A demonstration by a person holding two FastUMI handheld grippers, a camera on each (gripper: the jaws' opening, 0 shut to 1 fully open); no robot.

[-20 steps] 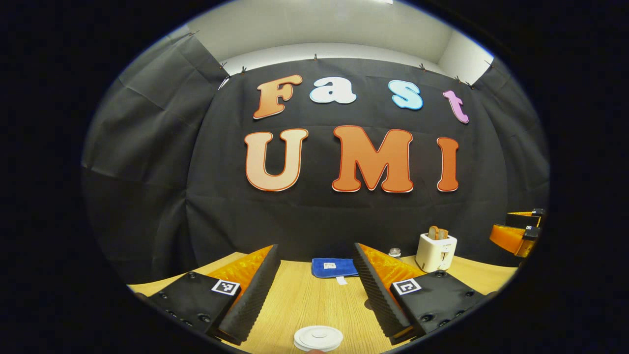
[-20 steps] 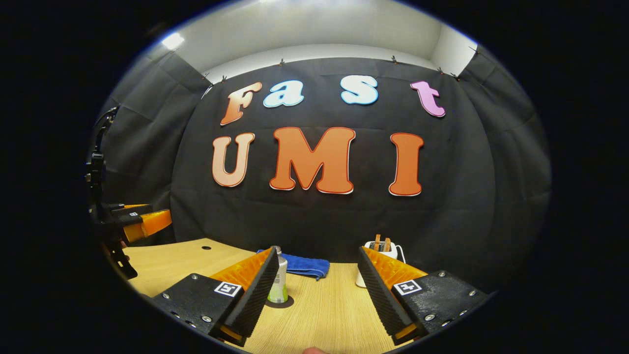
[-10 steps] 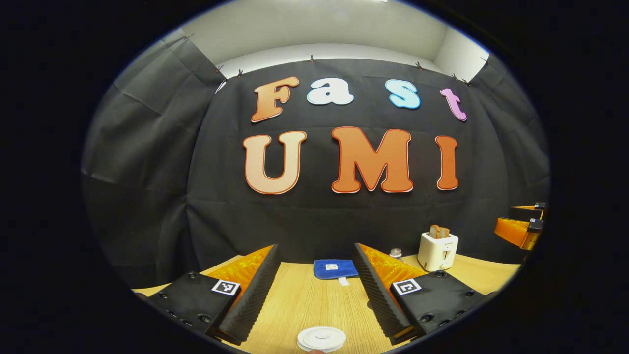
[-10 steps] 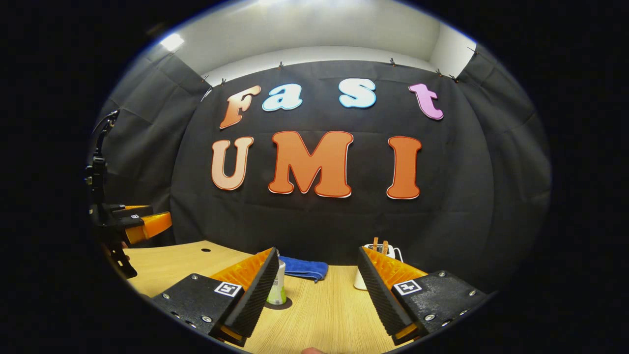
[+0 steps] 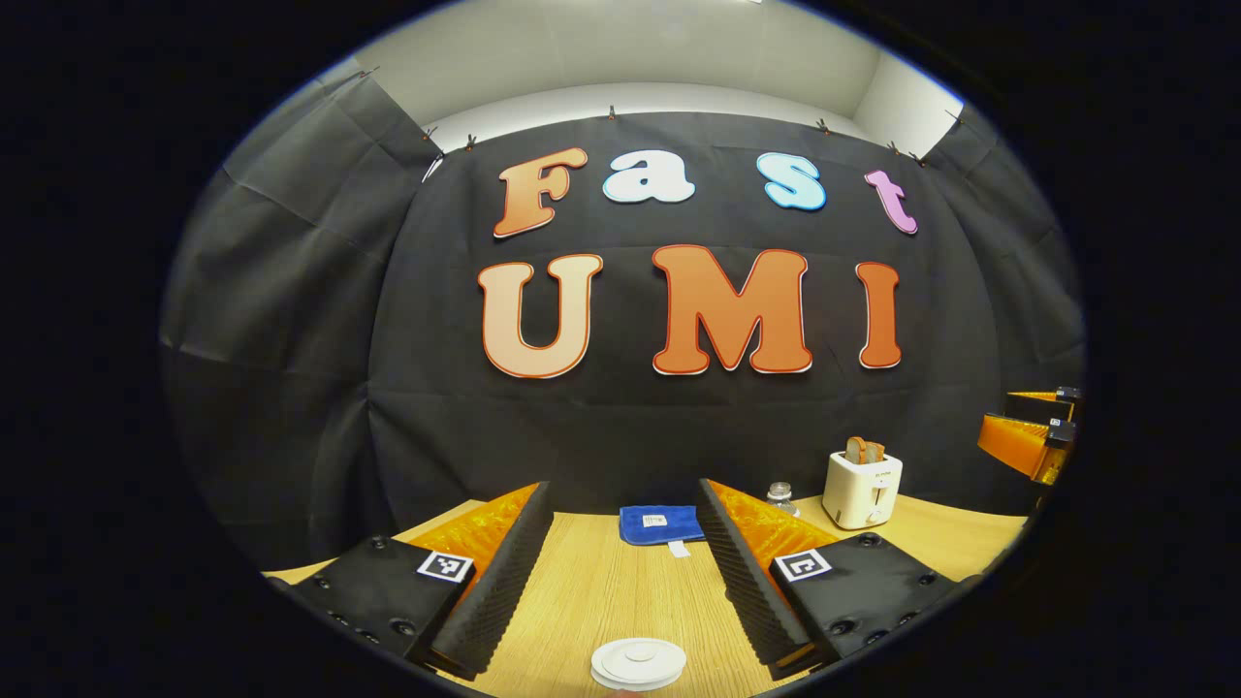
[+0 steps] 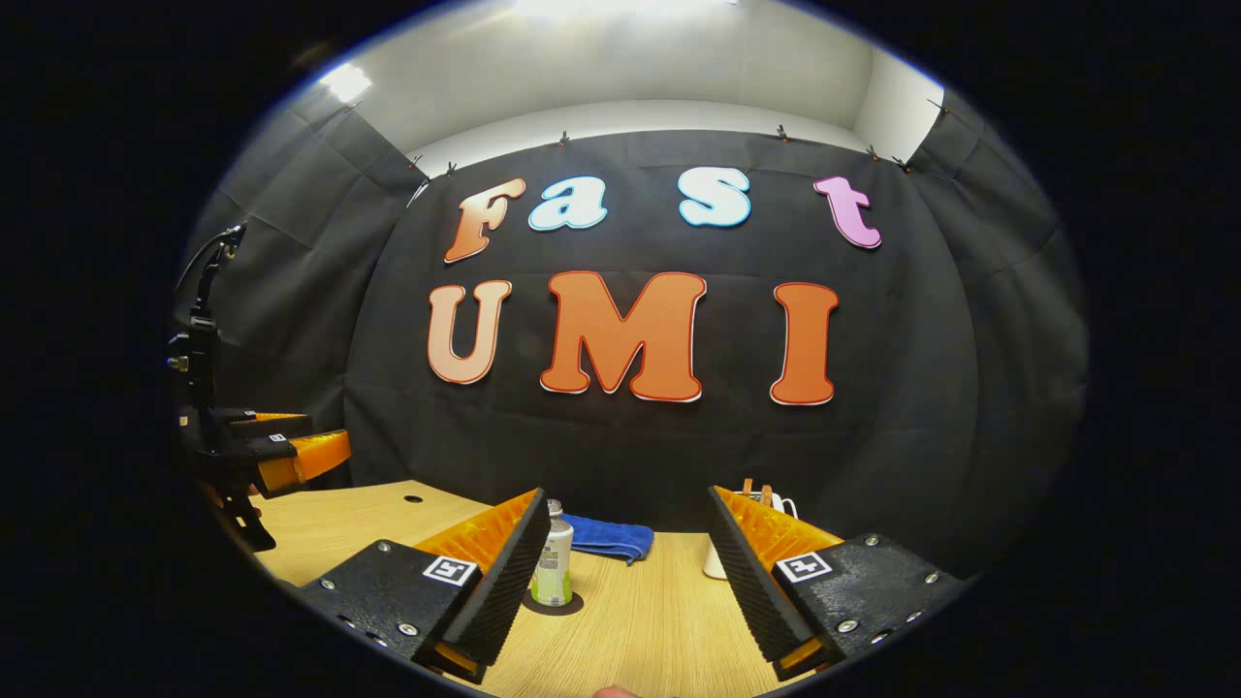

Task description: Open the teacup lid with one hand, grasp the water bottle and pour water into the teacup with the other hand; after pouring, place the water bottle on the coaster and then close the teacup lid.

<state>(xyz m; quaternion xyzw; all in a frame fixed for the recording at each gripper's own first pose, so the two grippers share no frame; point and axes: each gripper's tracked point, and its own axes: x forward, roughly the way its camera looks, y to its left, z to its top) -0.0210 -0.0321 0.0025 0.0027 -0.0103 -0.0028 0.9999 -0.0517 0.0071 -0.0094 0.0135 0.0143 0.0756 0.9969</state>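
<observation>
Left gripper view: left gripper (image 5: 625, 582) held low over the wood-grain worktop (image 5: 601, 591), jaws spread wide, nothing between them. Teacup lid (image 5: 639, 662) noted directly below, a white round disc with a small centre knob, seated flat; cup body beneath hidden. Lid closed, consistent either with a cup awaiting opening or one closed again after pouring. Blue folded cloth (image 5: 661, 523), soft pile, lying farther back; white toaster (image 5: 862, 490) with bread to the right. Right gripper (image 5: 1033, 441) at far right edge.

Right gripper view: right gripper (image 6: 625, 582) likewise raised, jaws spread, empty. Water bottle (image 6: 554, 567) upright on a dark round coaster (image 6: 555, 605), cap on, pale label, just beside the left finger but not clamped. Placement matches the wanted resting spot. Left gripper (image 6: 291, 451) at left, apart.
</observation>
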